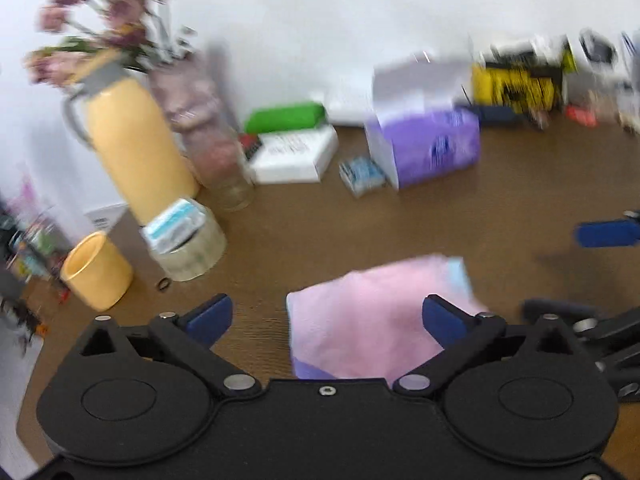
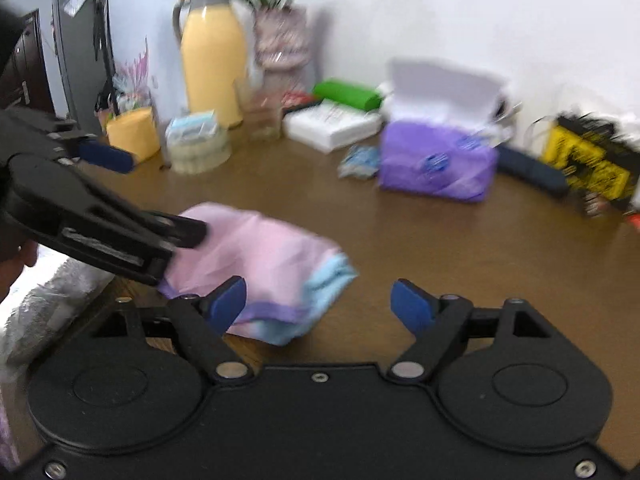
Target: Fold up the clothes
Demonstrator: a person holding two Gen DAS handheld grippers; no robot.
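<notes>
1. My left hand-held gripper (image 1: 327,318) has its blue-padded jaws spread wide, nothing clamped between them.
2. My right hand-held gripper (image 2: 319,304) is likewise spread apart and empty.
3. The folded pink cloth with lilac and pale blue edges (image 1: 360,320) lies on the brown wooden bench (image 1: 400,232), low in both frames, just ahead of the jaws.
4. A purple tissue box (image 2: 436,164) stands further back, right of centre.

Both wrist views look down-forward, close over the shared folded cloth (image 1: 372,320) (image 2: 260,256).
</notes>
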